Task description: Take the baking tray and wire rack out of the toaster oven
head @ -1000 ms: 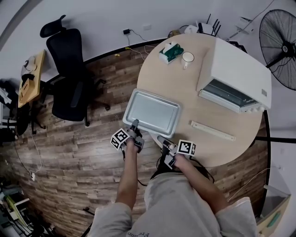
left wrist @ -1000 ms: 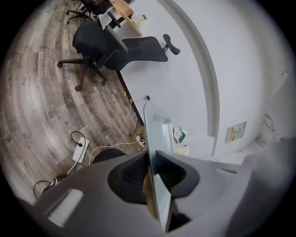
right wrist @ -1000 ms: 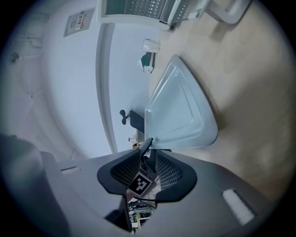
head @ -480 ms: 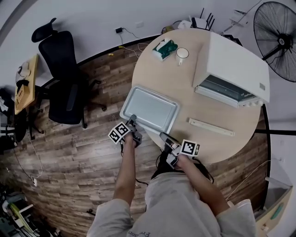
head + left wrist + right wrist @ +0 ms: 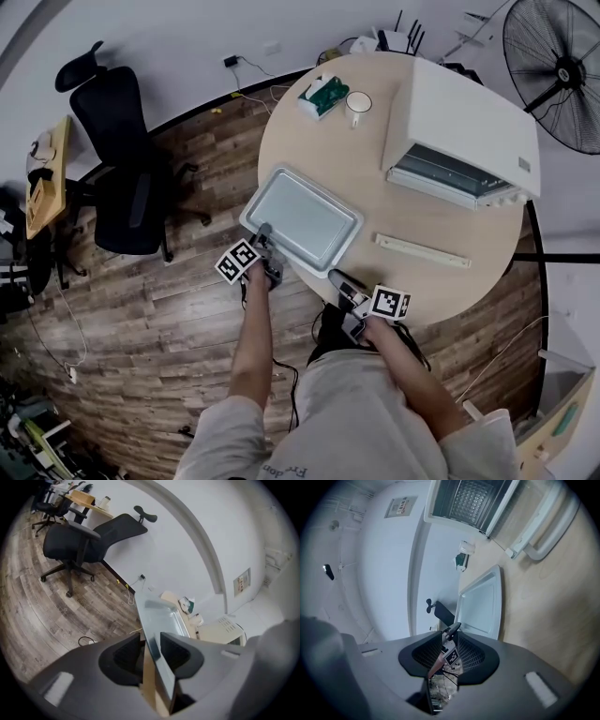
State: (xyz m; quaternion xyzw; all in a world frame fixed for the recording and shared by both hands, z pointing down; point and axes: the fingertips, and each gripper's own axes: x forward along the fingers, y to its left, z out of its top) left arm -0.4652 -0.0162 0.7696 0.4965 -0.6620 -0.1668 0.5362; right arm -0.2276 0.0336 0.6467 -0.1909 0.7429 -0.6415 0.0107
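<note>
The silver baking tray (image 5: pixel 302 219) lies flat on the round wooden table (image 5: pixel 375 211), near its left edge. My left gripper (image 5: pixel 263 236) is at the tray's near corner. In the left gripper view the tray's rim (image 5: pixel 161 616) runs between the jaws, which have just been opening; a gap shows beside one pad. My right gripper (image 5: pixel 339 279) hovers open over the table's near edge, with nothing between its fingers. The white toaster oven (image 5: pixel 464 131) stands at the right with its glass door folded down. The wire rack (image 5: pixel 472 498) sits inside it.
The oven door's cream handle (image 5: pixel 422 251) lies low over the table in front of the oven. A tissue box (image 5: pixel 322 94) and a mug (image 5: pixel 358 103) stand at the far edge. An office chair (image 5: pixel 127 178) is left of the table, a fan (image 5: pixel 553 70) at far right.
The left gripper has rolled somewhat while staying at the tray's near corner. The right gripper has shifted slightly right along the table's edge. The tray has not moved on the table.
</note>
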